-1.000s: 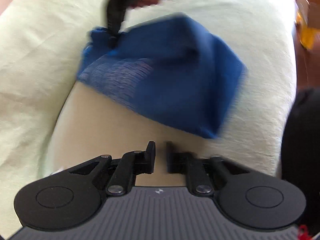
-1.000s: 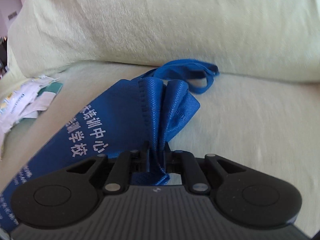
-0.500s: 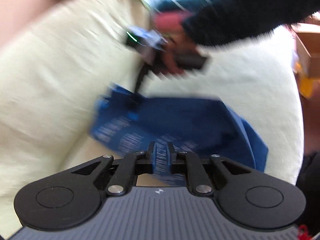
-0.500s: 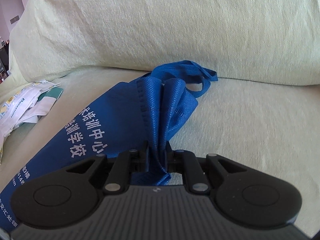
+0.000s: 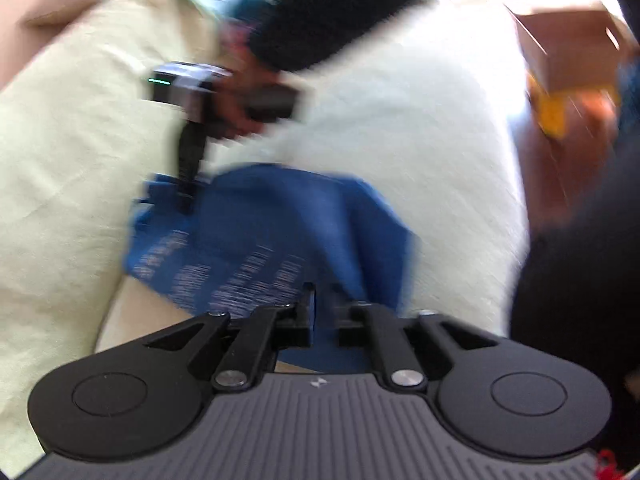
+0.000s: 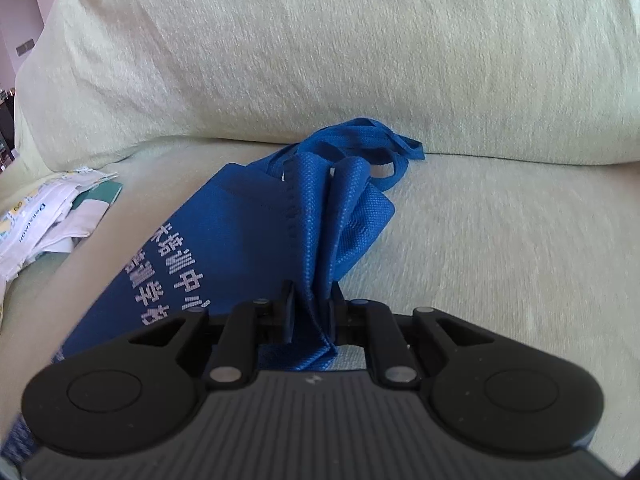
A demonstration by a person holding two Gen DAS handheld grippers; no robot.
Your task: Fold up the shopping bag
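Blue bag [image 6: 248, 236] lies on the sofa seat [image 6: 500, 248], near its back edge; handles [image 6: 372, 140] bunched right against the back cushion [image 6: 320, 40]. White print faces up on the bag's flat panel.

Right gripper [image 6: 312, 300]: jaws pinching a pleated bunch of bag fabric, folds stand up between the pads, and the gather runs away from it toward the handles. Seen from the left wrist view, the right gripper [image 5: 188, 196] bites the bag's far corner, with a hand [image 5: 236, 108] and dark sleeve [image 5: 340, 12] above it.

Left gripper [image 5: 322, 300]: jaws have just been opening, now a narrow gap. The near edge of the bag [image 5: 280, 232] sits between the fingers; this view is blurred, so I can't tell if the pads press on it.

Pile of white papers [image 6: 44, 224] at the seat's left edge, well apart from the bag. Cardboard box [image 5: 568, 40] beyond the sofa's far side.
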